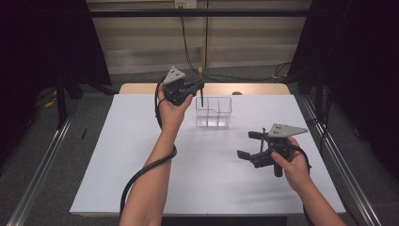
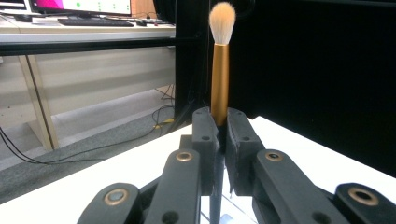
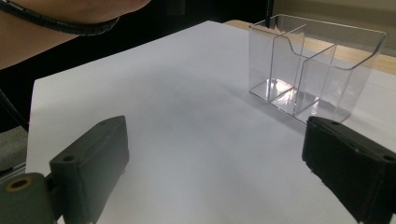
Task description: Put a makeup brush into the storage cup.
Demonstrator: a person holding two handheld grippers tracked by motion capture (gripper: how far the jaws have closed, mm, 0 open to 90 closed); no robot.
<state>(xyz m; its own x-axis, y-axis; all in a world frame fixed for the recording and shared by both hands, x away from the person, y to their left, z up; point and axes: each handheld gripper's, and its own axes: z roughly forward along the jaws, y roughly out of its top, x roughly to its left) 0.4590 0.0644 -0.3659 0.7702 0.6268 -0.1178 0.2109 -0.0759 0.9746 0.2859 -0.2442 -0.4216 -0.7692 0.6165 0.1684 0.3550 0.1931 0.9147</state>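
Note:
My left gripper (image 1: 199, 86) is shut on a makeup brush (image 2: 219, 79) with a gold ferrule and pale bristles pointing up. The brush (image 1: 201, 96) hangs upright, its dark handle reaching down over the left part of a clear plastic organizer (image 1: 214, 112) near the table's far edge. In the left gripper view the jaws pinch the brush just below the ferrule. My right gripper (image 1: 250, 145) is open near the table's right side, with nothing between its wide-spread jaws. The organizer (image 3: 322, 65) stands ahead of it, divided into compartments that hold nothing.
The white tabletop (image 1: 141, 155) spans most of the high view, with a wooden strip (image 1: 259, 88) at its far edge. Metal rails (image 1: 42, 165) run along both sides. Cables (image 1: 188, 52) lie on the floor behind. The left forearm (image 3: 56, 23) crosses the right gripper view's top left.

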